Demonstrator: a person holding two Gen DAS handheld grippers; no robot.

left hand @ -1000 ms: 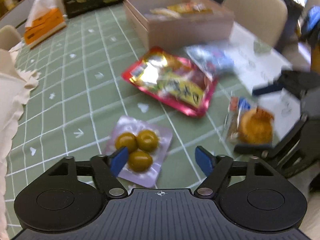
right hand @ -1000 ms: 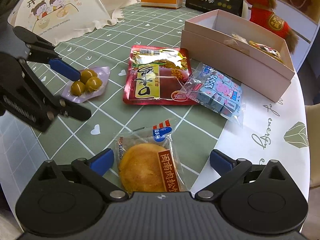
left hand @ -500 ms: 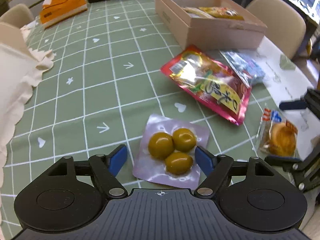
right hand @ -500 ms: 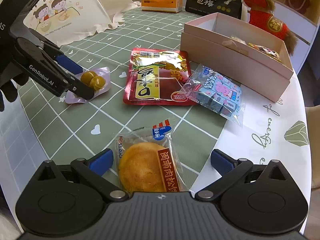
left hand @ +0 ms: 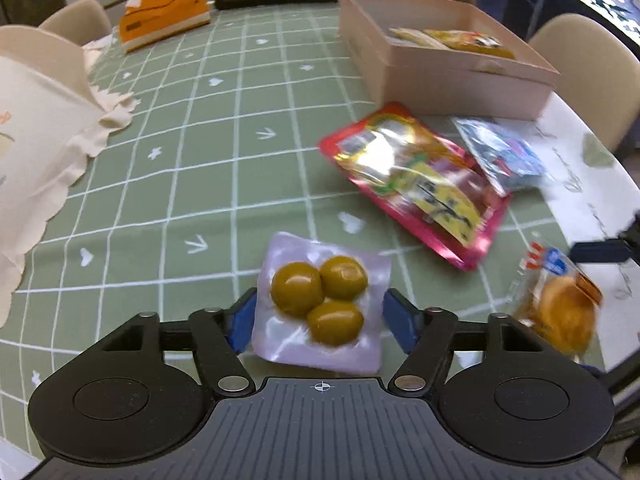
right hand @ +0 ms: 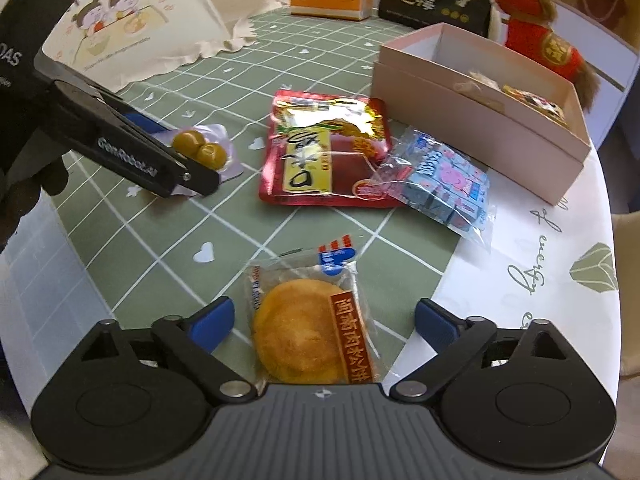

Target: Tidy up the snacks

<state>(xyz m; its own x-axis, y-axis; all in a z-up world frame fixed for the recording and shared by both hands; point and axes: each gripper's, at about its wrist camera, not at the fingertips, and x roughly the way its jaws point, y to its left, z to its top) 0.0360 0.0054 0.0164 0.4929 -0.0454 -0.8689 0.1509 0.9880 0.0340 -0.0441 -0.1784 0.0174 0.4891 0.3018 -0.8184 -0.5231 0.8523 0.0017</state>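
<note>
Snacks mostly lie loose beyond the pink box (right hand: 472, 92): olive pouch (left hand: 320, 300) between the wide left claw (left hand: 320, 318), cake packet (right hand: 312, 328) between the wide right claw (right hand: 324, 322).

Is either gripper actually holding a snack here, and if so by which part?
Nothing is held. The left gripper straddles the clear pouch of three green olives, the right gripper the wrapped round golden pastry, jaws open.
</note>
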